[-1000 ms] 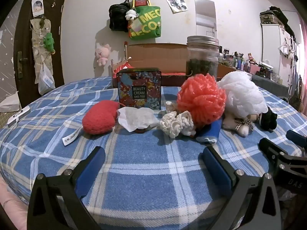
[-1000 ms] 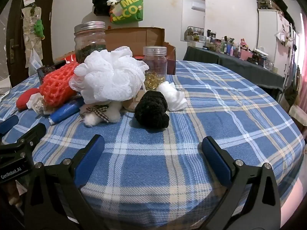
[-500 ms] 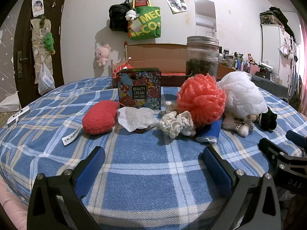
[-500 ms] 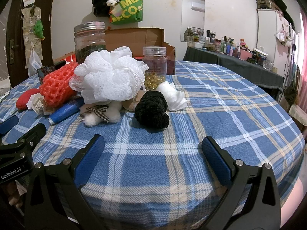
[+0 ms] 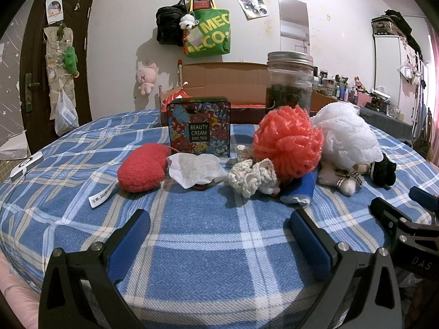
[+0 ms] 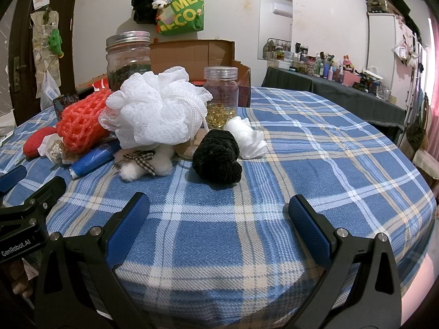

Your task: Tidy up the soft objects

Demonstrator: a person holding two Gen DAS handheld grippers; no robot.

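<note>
My left gripper [image 5: 219, 235] and right gripper [image 6: 218, 219], fingers apart, hover over bare plaid tablecloth [image 6: 315, 164] near its edge; farther off cluster netted white pouf [image 6: 156, 109], coral pouf [image 5: 288, 142], knitted black roll [image 6: 216, 159].

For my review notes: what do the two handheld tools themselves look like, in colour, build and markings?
Both match: the left tool and right tool have black angular frames with silver screw heads and two fingers faced with blue textured pads. From the right wrist view, the left tool's black body carries white "GenRobot.AI" lettering; the other view shows "DAS" on the right tool's body. No cables or sleeves are visible.
</note>
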